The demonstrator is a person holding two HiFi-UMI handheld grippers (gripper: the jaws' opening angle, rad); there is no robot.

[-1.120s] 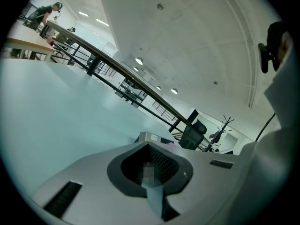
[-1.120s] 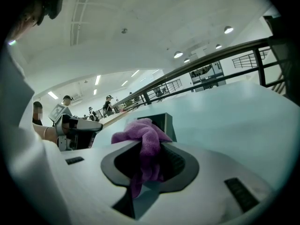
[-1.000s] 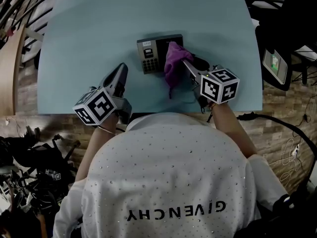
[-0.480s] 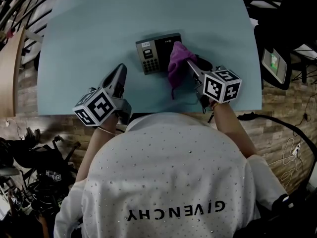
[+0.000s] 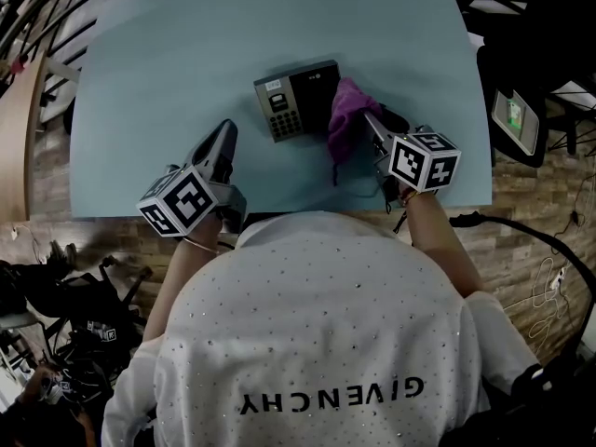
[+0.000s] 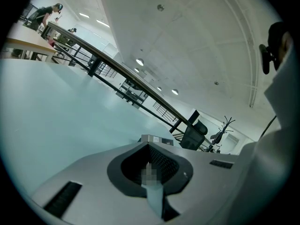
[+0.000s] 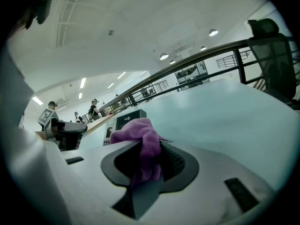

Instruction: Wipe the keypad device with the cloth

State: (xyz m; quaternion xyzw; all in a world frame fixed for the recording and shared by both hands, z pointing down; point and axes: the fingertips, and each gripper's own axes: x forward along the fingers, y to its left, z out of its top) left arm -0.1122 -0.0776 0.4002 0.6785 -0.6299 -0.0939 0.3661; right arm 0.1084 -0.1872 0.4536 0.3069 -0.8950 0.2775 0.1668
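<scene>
Head view: pale blue table [image 5: 140, 82], a person in a white dotted shirt [image 5: 317, 343] bent over its near edge. The keypad device [image 5: 296, 108] lies flat near mid-table, dark face up, keys toward its left side. The left gripper [image 5: 226, 134] is low over the table, near and to the left of the device, clear of it. The right gripper [image 5: 370, 122] comes in from the right with a purple cloth [image 5: 345, 130] bunched at its tips. The cloth hangs just beside the device's right edge; whether they touch cannot be told.

Left gripper view: jaws closed together, nothing between them. The device shows just past the tips, with open table to the left.

Right gripper view: jaws clamped on the cloth, a wad bulging above the tips and a fold trailing down between the pads. The device stands behind the cloth, slightly left. The left gripper sits at far left.
</scene>
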